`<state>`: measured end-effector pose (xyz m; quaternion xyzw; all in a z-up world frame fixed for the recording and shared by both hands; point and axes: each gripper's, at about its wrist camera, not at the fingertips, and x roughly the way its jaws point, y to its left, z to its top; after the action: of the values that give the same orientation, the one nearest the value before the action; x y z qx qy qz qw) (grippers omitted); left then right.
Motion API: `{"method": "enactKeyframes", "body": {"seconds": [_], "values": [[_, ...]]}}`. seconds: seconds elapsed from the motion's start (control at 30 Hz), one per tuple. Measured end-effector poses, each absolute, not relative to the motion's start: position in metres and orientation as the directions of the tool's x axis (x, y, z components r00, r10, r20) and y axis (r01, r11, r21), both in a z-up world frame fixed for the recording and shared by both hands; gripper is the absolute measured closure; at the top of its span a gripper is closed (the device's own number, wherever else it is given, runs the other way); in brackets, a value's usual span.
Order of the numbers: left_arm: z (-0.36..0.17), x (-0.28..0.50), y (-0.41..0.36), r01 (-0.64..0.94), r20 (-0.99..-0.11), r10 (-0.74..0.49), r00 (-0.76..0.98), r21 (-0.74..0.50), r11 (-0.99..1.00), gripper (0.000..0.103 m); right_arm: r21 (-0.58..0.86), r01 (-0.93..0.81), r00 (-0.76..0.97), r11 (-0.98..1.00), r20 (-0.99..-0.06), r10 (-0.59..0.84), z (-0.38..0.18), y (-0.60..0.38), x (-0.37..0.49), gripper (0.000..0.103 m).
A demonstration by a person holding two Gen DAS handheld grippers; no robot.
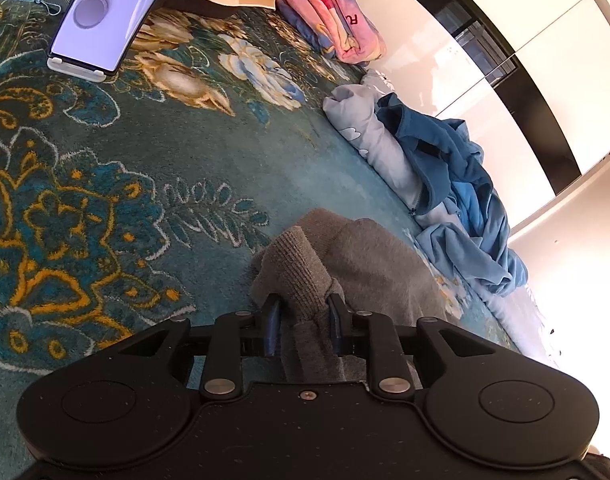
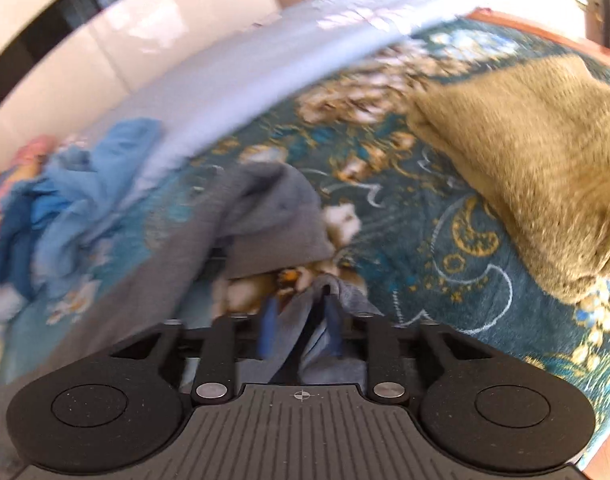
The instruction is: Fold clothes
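A grey knit sweater (image 1: 369,264) lies on a teal floral bedcover (image 1: 145,160). My left gripper (image 1: 305,312) straddles a raised ribbed fold of it. The blue fingers (image 1: 273,312) stand a little apart, and the fold sits loosely between them. In the blurred right wrist view the same grey sweater (image 2: 273,216) is bunched on the cover. A thin edge of it rises between the parted fingers of my right gripper (image 2: 301,328), which do not seem to press on it.
A heap of blue garments (image 1: 457,200) lies on a pale blue quilt (image 1: 369,128) along the far edge by white cabinet doors (image 1: 505,20). An olive-tan knit garment (image 2: 537,168) lies at the right. A folded pink blanket (image 1: 337,20) and a lavender tablet (image 1: 105,12) lie farther off.
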<state>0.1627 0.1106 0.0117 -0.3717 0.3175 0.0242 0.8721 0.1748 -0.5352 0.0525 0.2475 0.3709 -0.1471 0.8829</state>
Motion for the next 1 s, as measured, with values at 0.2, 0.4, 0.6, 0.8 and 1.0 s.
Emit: {"method": "enactKeyframes", "body": {"seconds": [0.2,0.4,0.6,0.8,1.0], "values": [[0.013,0.157,0.109,-0.29,-0.587,-0.185,0.788,-0.619,0.73,0.075,0.292,0.387,0.73,0.875,-0.677,-0.097,0.078,-0.528,0.134,0.067],[0.012,0.149,0.11,-0.309,-0.607,-0.182,0.774,-0.612,0.728,0.068,0.317,0.39,0.732,0.865,-0.677,-0.082,0.063,-0.523,0.088,0.063],[0.007,0.145,0.11,-0.329,-0.632,-0.181,0.753,-0.6,0.729,0.064,0.377,0.46,0.699,0.804,-0.712,-0.066,0.027,-0.531,0.052,0.063],[0.006,0.152,0.098,-0.326,-0.653,-0.179,0.736,-0.574,0.751,0.063,0.405,0.51,0.679,0.759,-0.731,-0.066,0.0,-0.546,0.046,0.063],[0.005,0.158,0.091,-0.338,-0.669,-0.156,0.727,-0.546,0.767,0.062,0.338,0.463,0.684,0.82,-0.725,-0.087,0.001,-0.549,0.074,0.063]]}}
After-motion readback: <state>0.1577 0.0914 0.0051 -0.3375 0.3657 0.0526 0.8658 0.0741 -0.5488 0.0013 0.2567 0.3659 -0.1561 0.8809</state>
